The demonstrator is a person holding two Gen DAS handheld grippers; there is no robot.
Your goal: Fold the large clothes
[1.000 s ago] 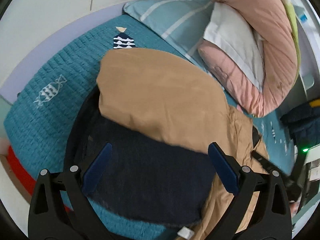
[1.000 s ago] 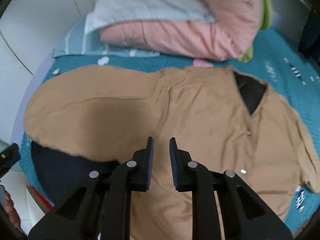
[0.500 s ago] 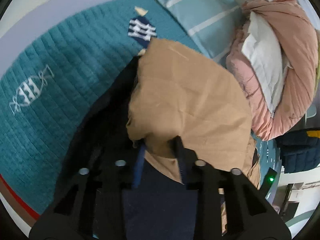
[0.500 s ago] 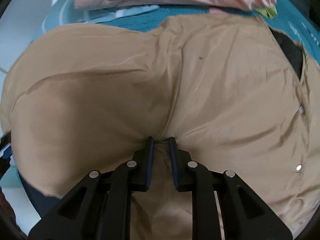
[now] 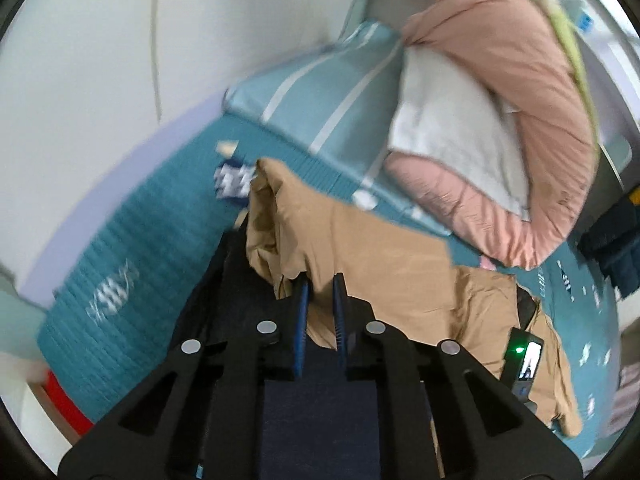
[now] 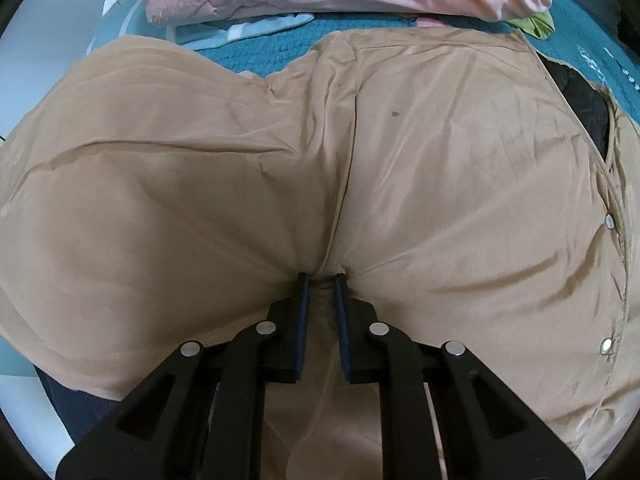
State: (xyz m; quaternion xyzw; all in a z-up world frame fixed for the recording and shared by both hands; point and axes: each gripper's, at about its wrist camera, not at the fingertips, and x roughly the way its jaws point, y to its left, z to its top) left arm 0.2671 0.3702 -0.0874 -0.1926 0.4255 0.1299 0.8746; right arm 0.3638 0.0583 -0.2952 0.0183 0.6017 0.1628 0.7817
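Note:
A large tan jacket point(image 6: 440, 168) with a dark lining point(image 6: 580, 96) and snap buttons lies spread on the teal bed cover point(image 6: 260, 46). My right gripper point(image 6: 320, 280) is shut on a pinch of its tan cloth near the middle seam. My left gripper point(image 5: 319, 280) is shut on the jacket's edge point(image 5: 360, 248) and holds that part lifted and bunched above the dark lining point(image 5: 236, 272). The jacket's far side lies flat toward the right in the left wrist view.
A pink duvet point(image 5: 520, 92) with a white pillow point(image 5: 452, 132) and a striped blue pillow point(image 5: 320, 96) lie at the bed's head. A white wall point(image 5: 100, 60) runs along the left. A dark garment pile point(image 5: 616, 248) sits at far right.
My left gripper went from open above the jacket to shut on its tan edge, then lifted it. My right gripper came down onto the jacket and shut on a pinch of cloth.

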